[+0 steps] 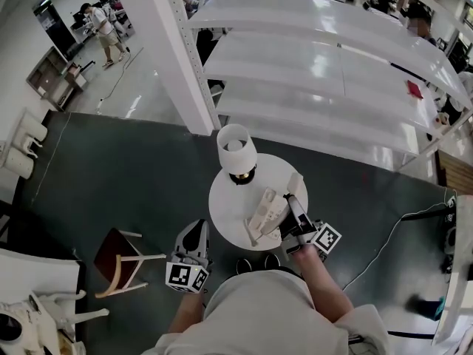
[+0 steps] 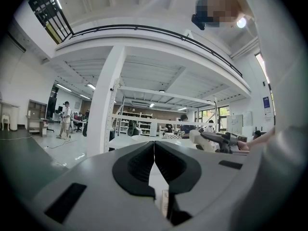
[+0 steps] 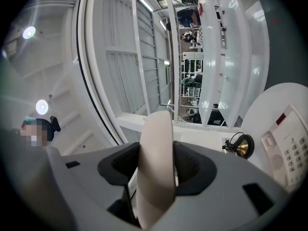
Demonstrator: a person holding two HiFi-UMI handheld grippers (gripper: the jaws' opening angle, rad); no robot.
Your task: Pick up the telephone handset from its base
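A cream telephone handset (image 3: 156, 162) stands clamped between the pads of my right gripper (image 3: 156, 173), clear of its base. In the head view the handset (image 1: 295, 185) sticks out past the right gripper (image 1: 294, 207) above the right side of the round white table (image 1: 225, 198). The white phone base (image 1: 264, 211) lies on the table just left of it; its keypad (image 3: 291, 150) shows at the right edge of the right gripper view. My left gripper (image 1: 196, 232) hangs off the table's lower left, its jaws (image 2: 154, 162) shut on nothing.
A white-shaded lamp (image 1: 236, 148) with a brass foot (image 3: 242, 146) stands at the table's far side. A wooden chair with a dark seat (image 1: 118, 261) is at the left. White shelving (image 1: 332, 72) and a column (image 1: 185, 58) lie beyond. A cable (image 1: 384, 246) crosses the floor on the right.
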